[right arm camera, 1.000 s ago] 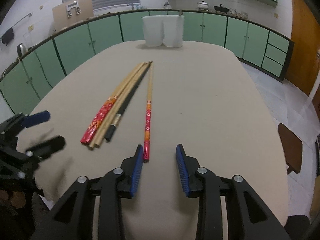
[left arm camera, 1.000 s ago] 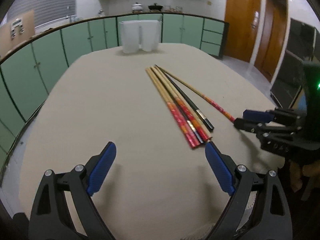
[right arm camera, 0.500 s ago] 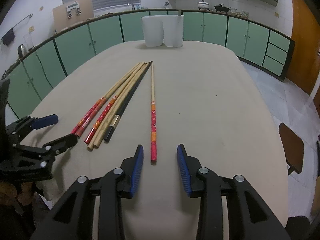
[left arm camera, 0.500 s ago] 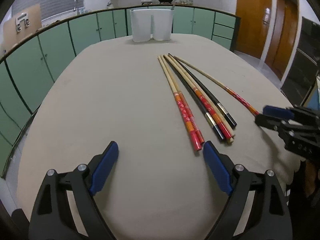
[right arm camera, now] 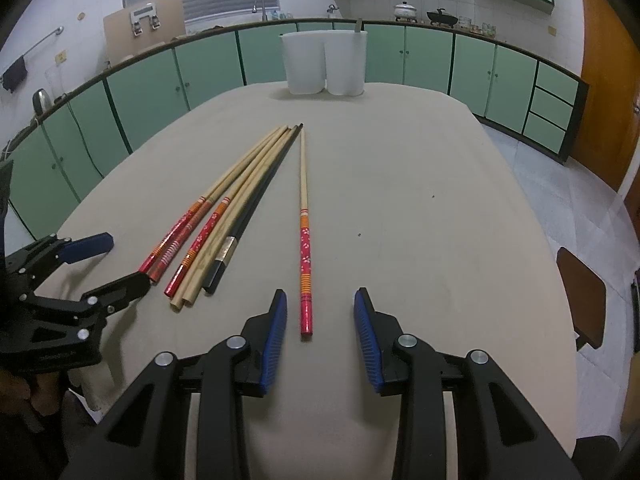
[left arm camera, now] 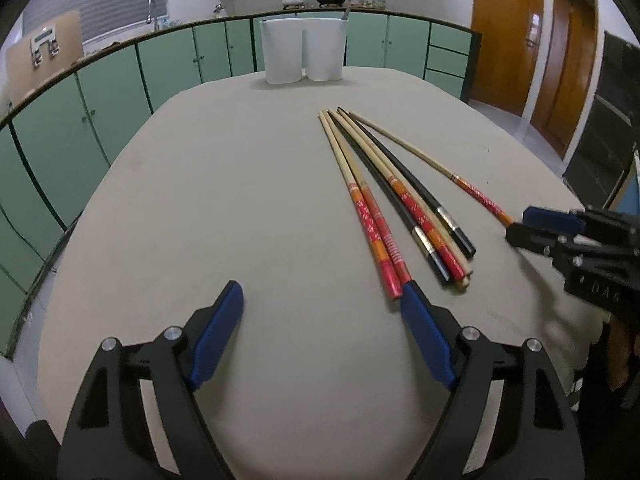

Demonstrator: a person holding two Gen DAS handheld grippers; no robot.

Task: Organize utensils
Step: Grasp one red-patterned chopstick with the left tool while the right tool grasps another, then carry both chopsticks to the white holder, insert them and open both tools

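Several chopsticks lie in a bundle (left arm camera: pixel 396 204) (right arm camera: pixel 224 216) on the beige table (left arm camera: pixel 240 200); some are wooden with red ends, some black. One red-ended chopstick (right arm camera: pixel 305 240) (left arm camera: pixel 448 172) lies apart to their right. My right gripper (right arm camera: pixel 320 304) is open, its jaws on either side of that single chopstick's red end, low over the table. My left gripper (left arm camera: pixel 320 296) is wide open and empty, with its right fingertip touching the near ends of the bundle. Each gripper shows in the other's view (left arm camera: pixel 528 226) (right arm camera: pixel 116 262).
A white two-compartment holder (left arm camera: pixel 303 50) (right arm camera: pixel 324 62) stands at the far end of the table, a utensil handle poking out of its right part. Green cabinets ring the room. A brown chair seat (right arm camera: pixel 580 288) is beside the table's right edge.
Both grippers have moved forward over the table. The right gripper now straddles the single chopstick's red end, and the left gripper has reached the near ends of the bundle.
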